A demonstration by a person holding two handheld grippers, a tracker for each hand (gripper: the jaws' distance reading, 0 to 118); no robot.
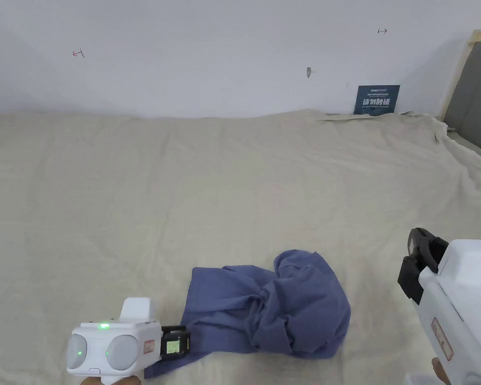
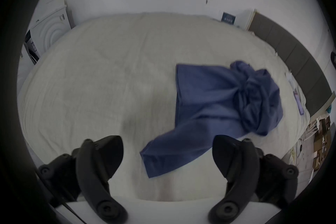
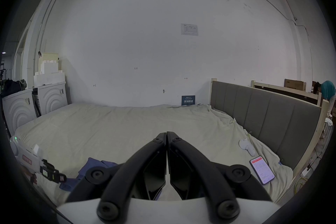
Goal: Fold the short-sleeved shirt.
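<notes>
The blue shirt (image 1: 269,311) lies crumpled on the bed (image 1: 134,200) at lower centre of the head view, so the left gripper (image 2: 167,155), jaws wide, hovers over its near corner, probably to pinch it, while the right gripper (image 3: 166,134), closed and empty, waits at lower right.

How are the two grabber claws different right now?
The left gripper has its jaws spread wide apart, while the right gripper has its jaws pressed together with nothing between them. The left gripper sits low beside the crumpled blue shirt, near its loose corner; the right gripper is off to the side, away from the shirt. Both have black jaws and white bodies, over the beige bedsheet.
</notes>
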